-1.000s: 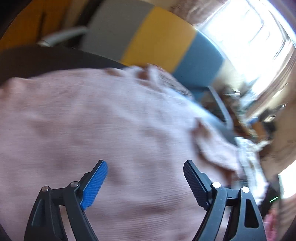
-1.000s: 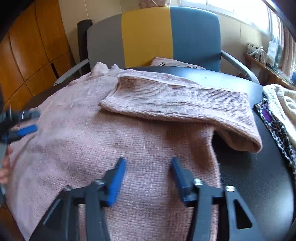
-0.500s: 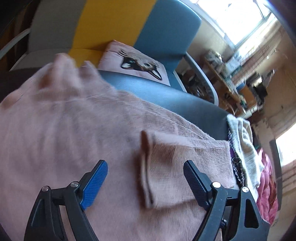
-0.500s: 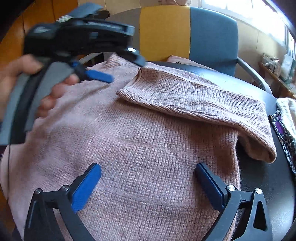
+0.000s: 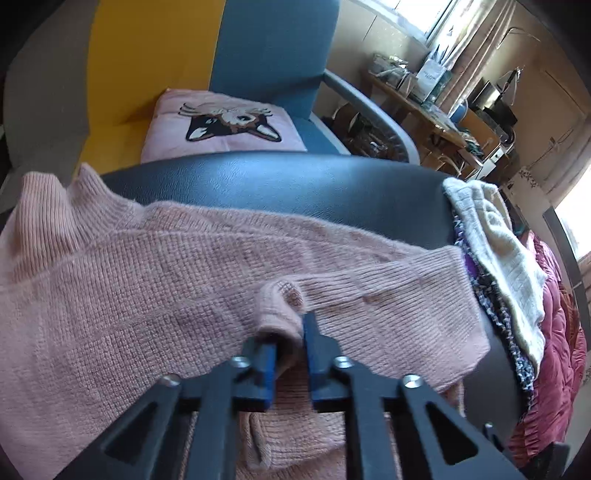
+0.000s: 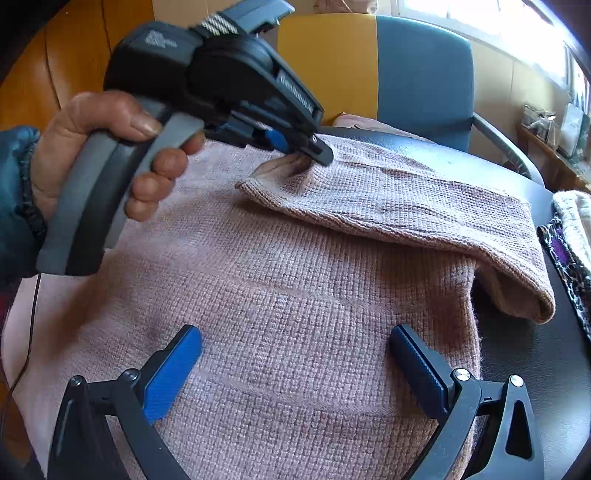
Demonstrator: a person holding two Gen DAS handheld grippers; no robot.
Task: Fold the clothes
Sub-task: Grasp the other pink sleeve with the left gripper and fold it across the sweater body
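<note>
Behind the black padded table (image 5: pixel 303 184), a chair (image 6: pixel 399 66) with grey, yellow and blue back panels and curved grey armrests, a pink cushion (image 5: pixel 225 125) with a cat face lying on its seat. To the left, orange-brown wood wall panels (image 6: pixel 44 74); to the right, a cluttered wooden shelf (image 5: pixel 424 96) along a beige wall. Bright daylight from windows (image 5: pixel 417 14) at upper right

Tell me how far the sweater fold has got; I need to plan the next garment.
Done: one sleeve of the pink sweater already lies folded across its body. In hand: the left gripper has just closed its jaws on that sleeve's cuff, while the right gripper hovers open over the lower body. Left: the remaining folds, then the heap of clothes beside it.
</note>
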